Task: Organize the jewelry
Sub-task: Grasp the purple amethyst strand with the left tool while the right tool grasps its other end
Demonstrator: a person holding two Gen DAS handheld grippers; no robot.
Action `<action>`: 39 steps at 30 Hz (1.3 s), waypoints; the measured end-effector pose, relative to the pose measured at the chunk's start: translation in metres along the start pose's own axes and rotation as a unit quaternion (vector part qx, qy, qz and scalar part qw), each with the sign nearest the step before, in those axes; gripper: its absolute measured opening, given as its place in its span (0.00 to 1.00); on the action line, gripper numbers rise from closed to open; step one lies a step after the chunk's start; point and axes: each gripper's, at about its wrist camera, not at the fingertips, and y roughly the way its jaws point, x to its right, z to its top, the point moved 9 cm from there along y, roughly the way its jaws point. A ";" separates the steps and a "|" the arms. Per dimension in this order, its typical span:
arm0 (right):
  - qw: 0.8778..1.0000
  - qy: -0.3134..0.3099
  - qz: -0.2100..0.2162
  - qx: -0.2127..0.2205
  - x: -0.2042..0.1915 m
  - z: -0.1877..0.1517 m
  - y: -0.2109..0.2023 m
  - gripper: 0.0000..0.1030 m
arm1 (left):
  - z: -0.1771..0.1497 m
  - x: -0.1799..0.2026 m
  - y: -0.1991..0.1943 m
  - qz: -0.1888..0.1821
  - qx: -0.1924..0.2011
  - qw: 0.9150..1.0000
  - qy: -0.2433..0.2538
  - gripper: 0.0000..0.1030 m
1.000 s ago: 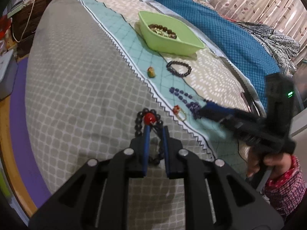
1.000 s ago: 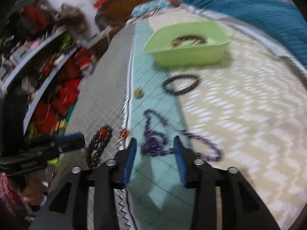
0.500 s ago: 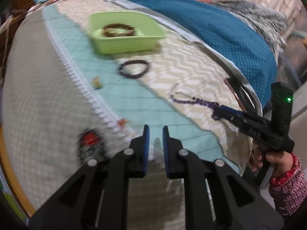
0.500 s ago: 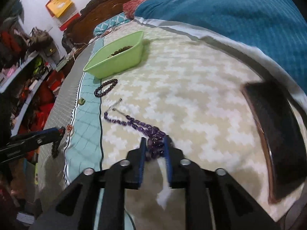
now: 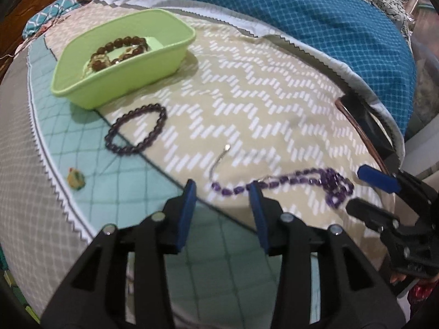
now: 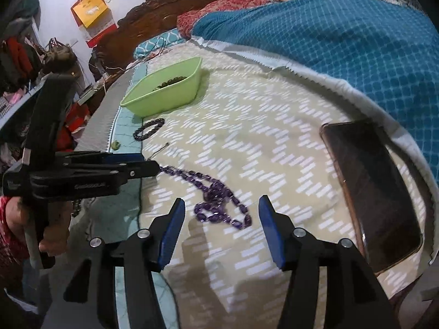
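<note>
A purple bead necklace (image 5: 290,181) (image 6: 216,205) lies on the beige zigzag part of the bedspread. Its bunched end sits between the fingers of my right gripper (image 6: 219,208) (image 5: 362,194), which stands open with the pads off the beads. My left gripper (image 5: 222,189) (image 6: 153,164) is at the necklace's thin end. Its jaws are opening, with a few beads showing between the tips and nothing gripped. Farther back stands a green tub (image 5: 175,54) (image 6: 170,96) with a brown bead bracelet (image 5: 118,49) in it. A dark purple bracelet (image 5: 137,134) (image 6: 148,128) lies in front of it.
A small yellow-green charm (image 5: 76,182) (image 6: 115,144) lies on the teal strip. A dark phone (image 6: 370,186) (image 5: 365,126) rests near the right edge of the bed. A blue blanket (image 6: 343,41) is heaped behind, and cluttered shelves (image 6: 16,63) stand at the left.
My right gripper dragged the purple necklace right onto the beige part, then let it go and opened. My left gripper swung right, away from a black-and-red bracelet, to the necklace and began opening.
</note>
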 end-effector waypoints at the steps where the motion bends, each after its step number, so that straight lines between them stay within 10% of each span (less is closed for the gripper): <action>1: 1.000 -0.002 -0.001 -0.008 0.001 -0.003 0.005 0.32 | 0.003 0.002 0.002 -0.002 0.003 1.000 0.003 0.39; 5: 0.999 -0.025 -0.012 -0.015 0.002 -0.011 0.018 0.35 | 0.002 0.036 0.003 -0.053 0.004 0.998 0.046 0.19; 12: 0.997 -0.073 -0.023 -0.009 -0.004 -0.015 0.021 0.39 | -0.013 0.075 0.001 -0.083 -0.012 0.992 0.094 0.20; 17: 0.997 -0.079 -0.022 -0.007 -0.003 -0.017 0.017 0.40 | -0.003 0.064 -0.007 -0.121 -0.022 0.992 0.013 0.61; 21: 0.996 -0.084 -0.030 -0.001 -0.006 -0.017 0.020 0.42 | 0.001 0.062 0.009 -0.145 -0.049 0.987 -0.039 0.65; 26: 0.997 -0.064 -0.038 -0.008 -0.003 -0.012 0.026 0.38 | 0.004 0.068 0.024 -0.134 -0.044 0.989 -0.038 0.08; 29: 0.997 -0.063 -0.044 -0.005 -0.009 -0.007 0.022 0.00 | -0.001 0.061 0.015 -0.158 -0.042 0.984 -0.064 0.06; 39: 0.995 -0.029 0.096 0.008 -0.078 0.013 -0.003 0.00 | -0.029 0.015 -0.056 -0.170 0.014 0.978 -0.117 0.06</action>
